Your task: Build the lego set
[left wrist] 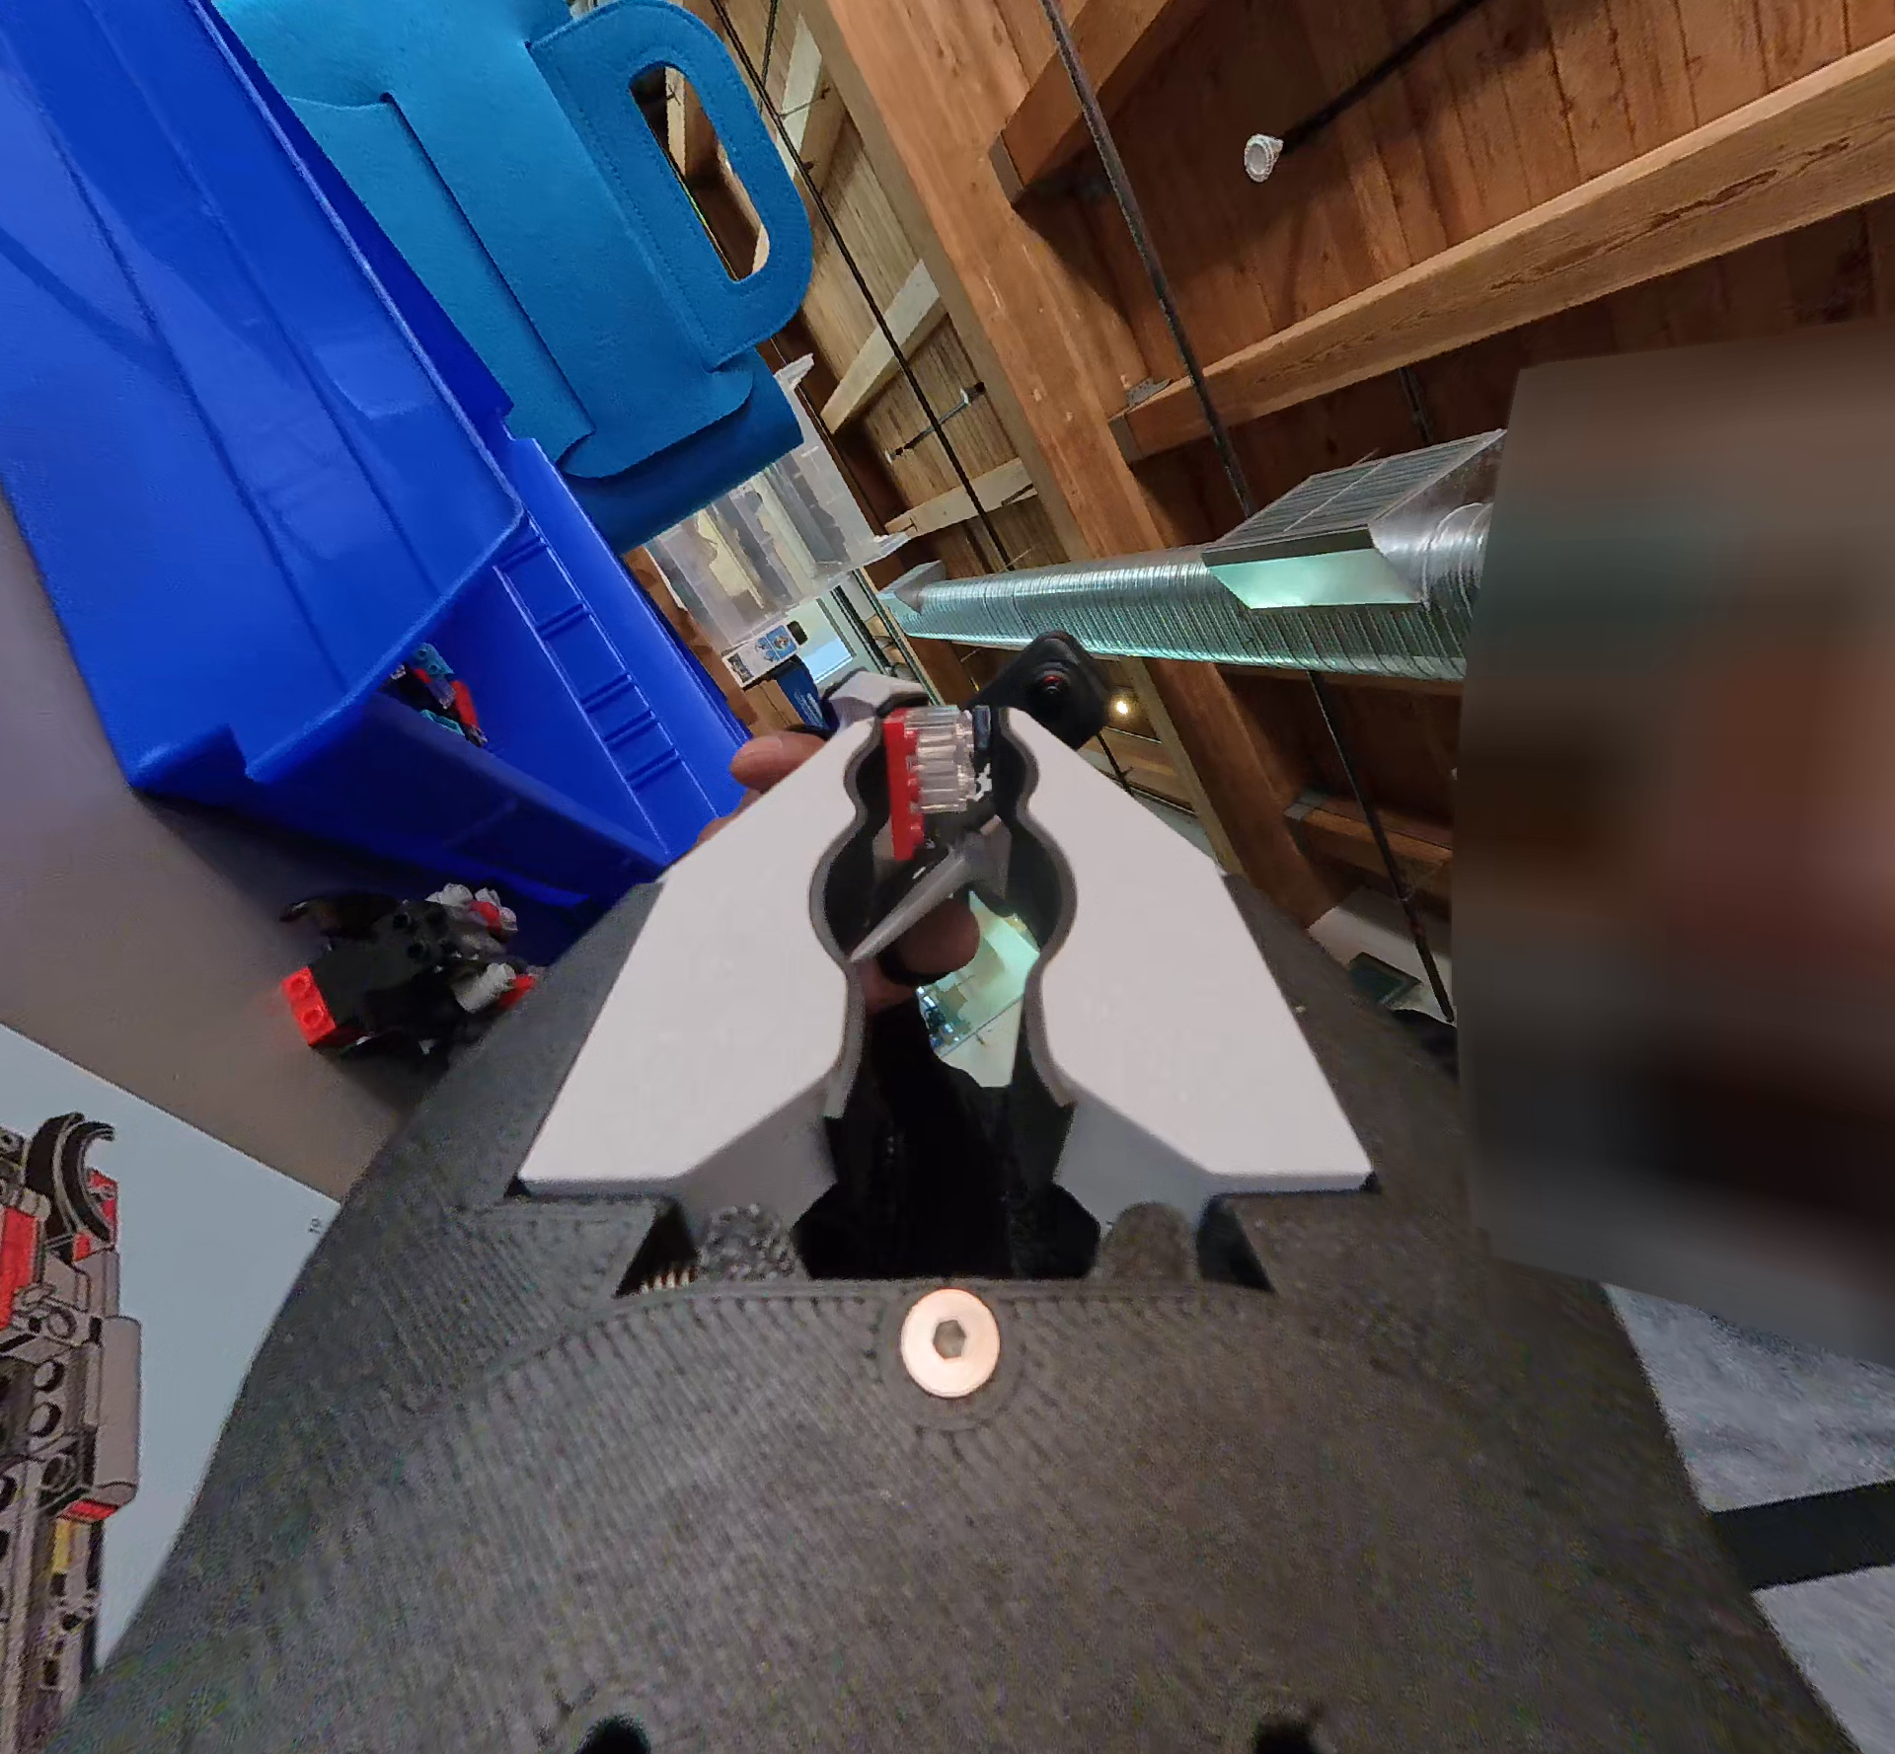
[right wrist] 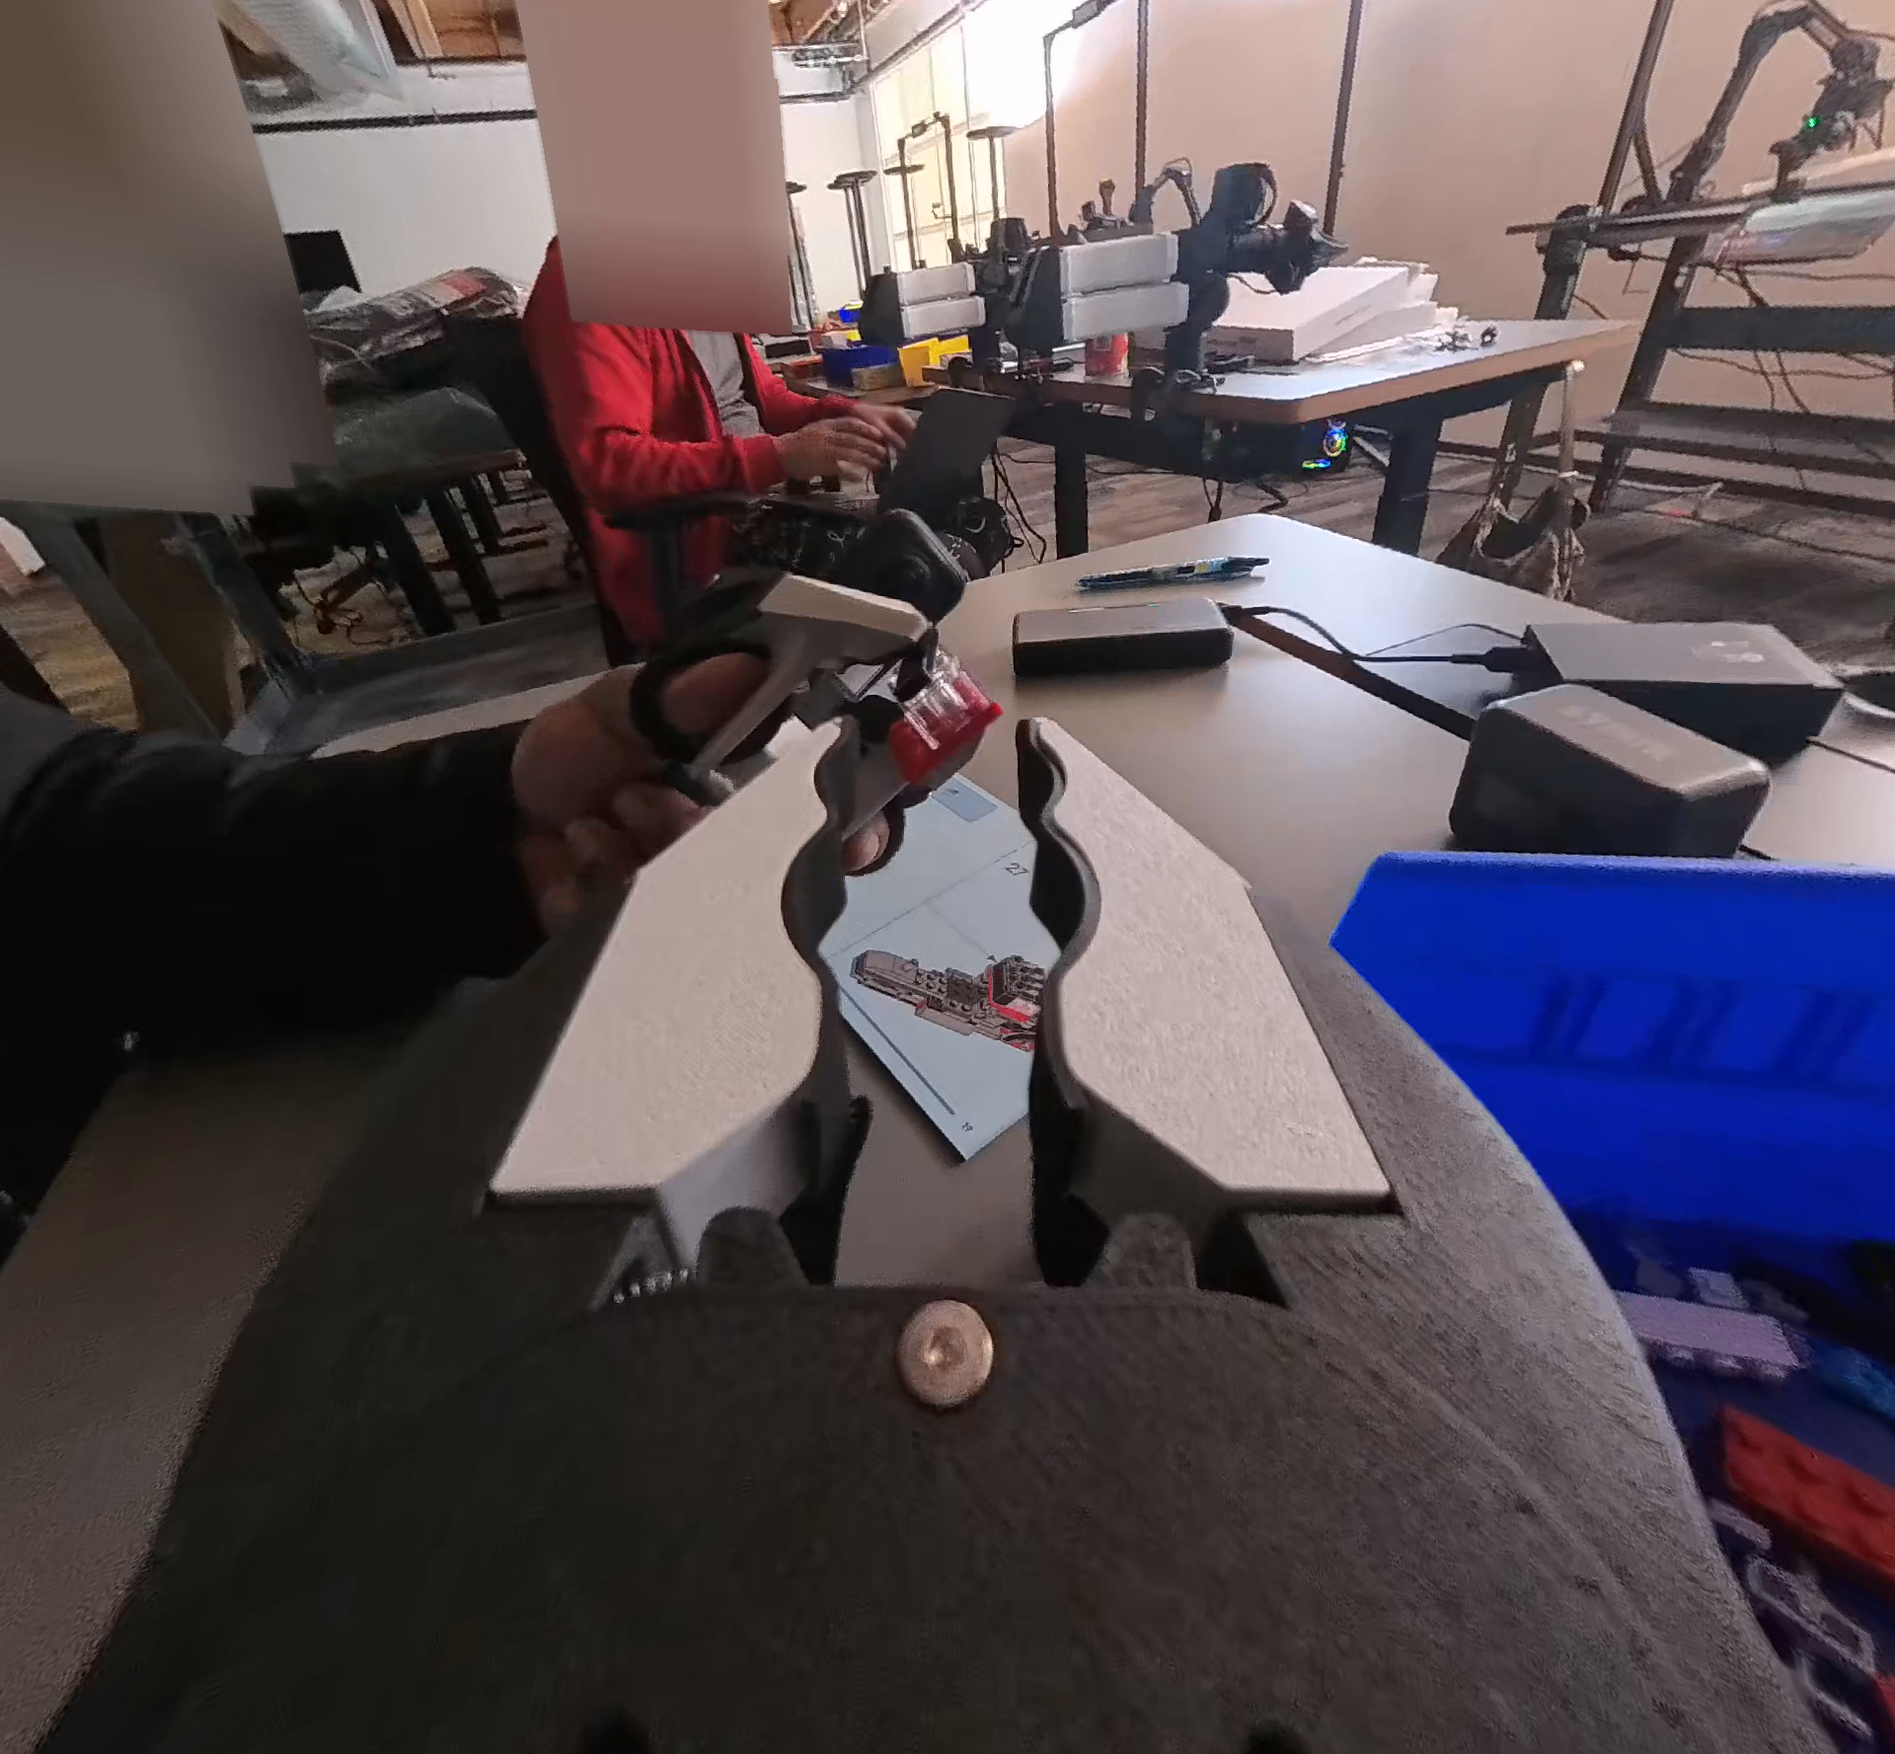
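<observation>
- My left claw (left wrist: 928,787), tilted up off the bench (right wrist: 1333,782), is clamped on a small red-and-clear lego piece (left wrist: 923,777).
- My right claw (right wrist: 928,761) gapes apart, empty, just beside that piece.

Grey tool (right wrist: 928,741) fingers, blk printed body, brass screw, blk sleeve.

A black power bank (right wrist: 1123,637) (cable attached) lies near a pen (right wrist: 1172,572) on the grey table (right wrist: 1333,782).
</observation>
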Motion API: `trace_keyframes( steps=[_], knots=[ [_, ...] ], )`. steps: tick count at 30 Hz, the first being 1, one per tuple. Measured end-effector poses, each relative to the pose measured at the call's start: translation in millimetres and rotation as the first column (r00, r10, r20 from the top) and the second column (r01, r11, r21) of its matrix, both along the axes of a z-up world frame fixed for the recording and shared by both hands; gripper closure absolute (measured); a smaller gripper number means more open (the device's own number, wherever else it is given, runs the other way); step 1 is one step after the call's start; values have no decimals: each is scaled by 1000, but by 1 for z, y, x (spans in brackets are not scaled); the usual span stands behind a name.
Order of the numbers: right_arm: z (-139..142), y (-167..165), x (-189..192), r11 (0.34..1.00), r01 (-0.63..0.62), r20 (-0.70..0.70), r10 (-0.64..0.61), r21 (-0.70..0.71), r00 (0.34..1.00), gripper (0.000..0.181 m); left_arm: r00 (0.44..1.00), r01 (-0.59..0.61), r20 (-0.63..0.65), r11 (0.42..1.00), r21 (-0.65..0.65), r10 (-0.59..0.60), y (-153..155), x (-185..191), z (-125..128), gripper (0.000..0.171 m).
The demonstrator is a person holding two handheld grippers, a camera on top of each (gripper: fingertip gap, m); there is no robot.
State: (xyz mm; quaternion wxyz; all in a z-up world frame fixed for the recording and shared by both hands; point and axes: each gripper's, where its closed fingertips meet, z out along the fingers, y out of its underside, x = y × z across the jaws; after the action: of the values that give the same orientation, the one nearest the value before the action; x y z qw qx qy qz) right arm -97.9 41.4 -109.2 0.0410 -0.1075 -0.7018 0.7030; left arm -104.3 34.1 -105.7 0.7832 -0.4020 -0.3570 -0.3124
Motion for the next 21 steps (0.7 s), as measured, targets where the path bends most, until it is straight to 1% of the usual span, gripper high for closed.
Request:
trace_keyframes(
  steps=[5, 9, 12, 21],
  knots=[
    [3, 1, 2, 1000, 10, -69, -11, -11, 998, 152, 999, 34, 3, 999, -5, -34, 6, 6, 0, 153],
    [2, 0, 5, 1000, -5, -94, 4, -7, 996, 157, 999, 48, 3, 999, -16, -48, 10, 8, 0, 153],
    [1, 0, 5, 1000, -12, -92, 11, -9, 996, 159, 999, 53, 7, 998, -20, -53, 11, 9, -1, 153],
    [1, 1, 5, 998, -46, -28, 45, -42, 999, 160, 998, 58, 7, 998, -27, -58, 11, 10, -2, 152]
  ],
)
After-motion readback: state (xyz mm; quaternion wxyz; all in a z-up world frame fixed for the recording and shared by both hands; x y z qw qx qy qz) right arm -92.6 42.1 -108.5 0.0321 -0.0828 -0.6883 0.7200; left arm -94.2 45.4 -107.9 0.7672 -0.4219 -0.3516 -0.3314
